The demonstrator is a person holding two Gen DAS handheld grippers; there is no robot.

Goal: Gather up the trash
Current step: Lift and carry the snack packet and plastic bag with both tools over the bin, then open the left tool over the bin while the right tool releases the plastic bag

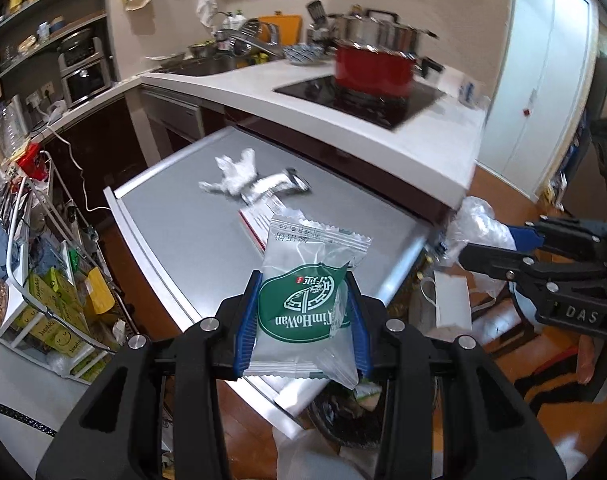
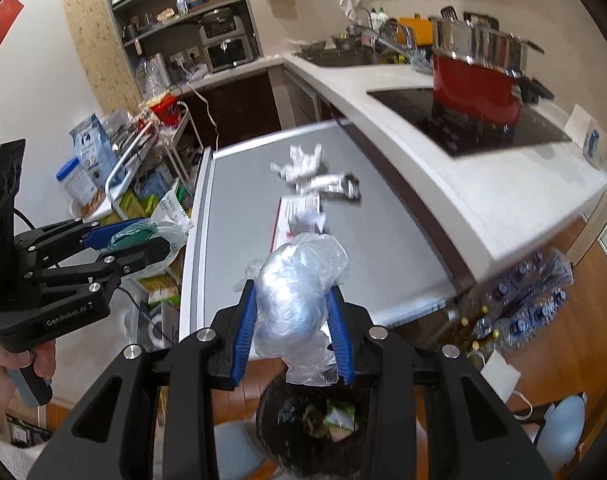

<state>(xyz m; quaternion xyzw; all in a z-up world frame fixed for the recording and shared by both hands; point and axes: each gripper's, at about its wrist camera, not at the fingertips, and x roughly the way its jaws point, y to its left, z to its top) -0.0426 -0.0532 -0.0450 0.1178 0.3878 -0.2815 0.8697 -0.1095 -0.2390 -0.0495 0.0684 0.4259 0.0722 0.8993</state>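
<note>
Black left tool (image 1: 303, 316) and right tool (image 2: 293, 334), blue pads, silver screws.

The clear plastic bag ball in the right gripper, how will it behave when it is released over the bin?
The plastic bag ball looks thin and crinkled, so probably very light and slow to fall. Its loose edges hang floppy past the right gripper, so it may cling to a pad. It may partly unfold.

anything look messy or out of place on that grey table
Yes. Litter lies on the grey table: a crumpled white wrapper, a crushed silver packet touching it, and a red-edged paper sheet with a small paper scrap on top.
</note>
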